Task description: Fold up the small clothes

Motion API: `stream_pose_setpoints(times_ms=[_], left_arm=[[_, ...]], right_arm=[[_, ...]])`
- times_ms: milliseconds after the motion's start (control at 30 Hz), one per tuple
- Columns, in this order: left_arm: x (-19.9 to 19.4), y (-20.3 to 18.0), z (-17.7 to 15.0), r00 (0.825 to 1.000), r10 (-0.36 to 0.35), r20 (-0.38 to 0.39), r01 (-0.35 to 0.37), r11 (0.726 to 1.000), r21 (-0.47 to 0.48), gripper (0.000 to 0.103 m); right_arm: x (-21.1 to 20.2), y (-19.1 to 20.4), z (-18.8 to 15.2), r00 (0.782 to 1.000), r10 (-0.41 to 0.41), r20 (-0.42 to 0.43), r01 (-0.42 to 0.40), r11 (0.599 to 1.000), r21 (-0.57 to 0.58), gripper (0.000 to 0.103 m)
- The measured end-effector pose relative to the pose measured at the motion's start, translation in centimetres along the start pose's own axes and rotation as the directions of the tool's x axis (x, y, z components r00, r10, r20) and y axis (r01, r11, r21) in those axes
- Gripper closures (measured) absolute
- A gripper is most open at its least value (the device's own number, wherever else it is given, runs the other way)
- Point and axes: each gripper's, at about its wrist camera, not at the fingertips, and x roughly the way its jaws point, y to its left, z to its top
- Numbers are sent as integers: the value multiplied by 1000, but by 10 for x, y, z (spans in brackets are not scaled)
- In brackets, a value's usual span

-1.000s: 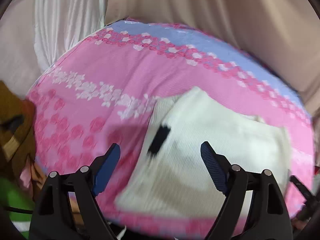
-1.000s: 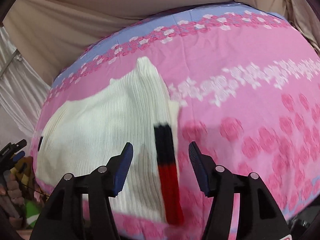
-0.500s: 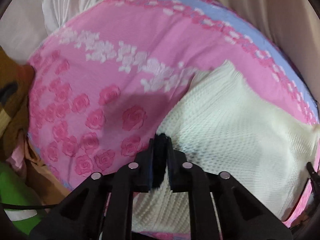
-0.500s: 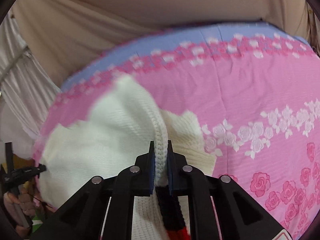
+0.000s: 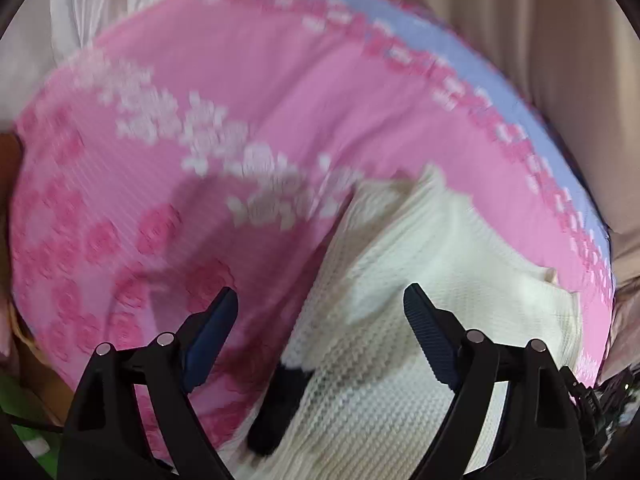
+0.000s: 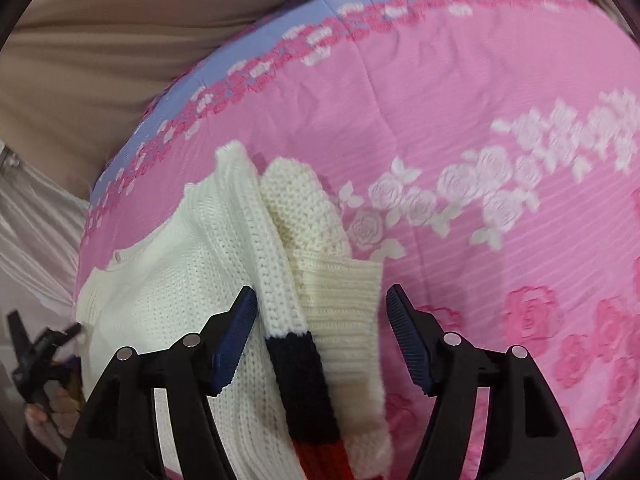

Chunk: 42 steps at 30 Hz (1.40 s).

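Cream knit, a small sweater (image 6: 168, 280) with a navy-and-red striped band (image 6: 300, 376), lies on the pink rose-print bedsheet (image 6: 460, 100); its band and a turned-over ribbed edge sit between and just ahead of the right gripper (image 6: 320, 312), whose jaws stand wide apart and hold nothing. The left gripper (image 5: 320, 312) is likewise spread wide and empty, with the sweater's dark-tipped edge between its fingers and the body of the knit off to its right. One fold looks laid down and let go, so the next move likely calls for re-gripping a free edge and carrying it across squarely.
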Motion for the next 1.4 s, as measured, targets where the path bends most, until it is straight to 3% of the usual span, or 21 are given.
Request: stream_pose_setpoints(times_ms=[33, 67, 100, 167, 233, 433, 567, 633, 667, 767, 833, 900, 933, 967, 1067, 1200, 1233, 1267, 1300, 1333, 1400], left_arm=[[12, 0, 0, 999, -27, -39, 27, 1000, -16, 29], [17, 1, 0, 998, -33, -51, 31, 999, -27, 35], [16, 0, -1, 999, -30, -32, 29, 999, -35, 52], [13, -8, 1, 996, -85, -41, 84, 996, -34, 72], [3, -19, 3, 995, -101, -21, 101, 994, -29, 79], [-53, -66, 9, 964, -264, 40, 262, 964, 41, 80], [-70, -98, 7, 948, -315, 48, 309, 945, 110, 78], [-47, -113, 7, 966, -257, 39, 251, 961, 116, 74], [-30, -117, 6, 981, -187, 50, 179, 976, 126, 74], [10, -108, -5, 1000, 2, 24, -5, 994, 105, 78], [3, -86, -18, 998, -59, -3, 59, 998, 31, 77], [-14, -73, -32, 998, -61, 22, 61, 998, 21, 72], [-19, -68, -39, 998, -62, 23, 62, 998, 26, 68], [-22, -64, -50, 998, -70, 9, 70, 997, 30, 65], [-14, -59, -77, 995, -84, -50, 86, 996, 29, 60], [-3, -59, -87, 999, -49, -17, 49, 999, -10, 57], [-2, -62, -85, 999, -38, -12, 37, 999, -10, 57], [-2, -61, -85, 999, -34, -13, 34, 999, -11, 69], [-3, -60, -82, 999, -40, -16, 40, 999, -17, 78], [-8, -57, -78, 997, -65, -32, 64, 998, -26, 92], [-20, -49, -73, 991, -118, -59, 116, 992, -50, 94]], right_arm=[[1, 4, 0, 1000, 19, 4, -19, 1000, -11, 47], [4, 8, 0, 999, 36, -15, -36, 999, -8, 68], [2, 11, 0, 999, 32, -4, -32, 999, -7, 76], [-10, 18, 4, 998, 52, 30, -52, 998, -20, 81], [-28, 22, 10, 995, 75, 70, -73, 997, -28, 83], [-102, 23, 28, 975, 91, 203, -77, 994, -77, 84], [-130, 5, 39, 965, 7, 262, 16, 996, -85, 83], [-116, -13, 48, 977, -20, 214, 37, 997, -73, 76], [-98, -26, 53, 983, -54, 174, 66, 996, -60, 71], [-67, -56, 53, 970, -216, 110, 217, 976, 1, 74], [-84, -61, 42, 977, -146, 153, 144, 989, 24, 74], [-104, -58, 26, 977, -120, 176, 125, 992, -16, 65], [-108, -58, 17, 979, -114, 167, 121, 992, -33, 53], [-109, -61, 5, 985, -96, 142, 104, 994, -43, 46], [-95, -67, -24, 997, -68, 41, 70, 997, -36, 45], [-66, -71, -47, 999, -27, -46, 28, 1000, 15, 43], [-65, -67, -46, 999, -22, -31, 22, 1000, 0, 45], [-65, -64, -45, 999, -1, -33, 1, 1000, -13, 81], [-67, -62, -43, 999, 16, -49, -17, 1000, -7, 95], [-72, -61, -40, 999, 27, -40, -27, 1000, 4, 95], [-94, -52, -34, 999, 38, 1, -38, 999, -15, 96]])
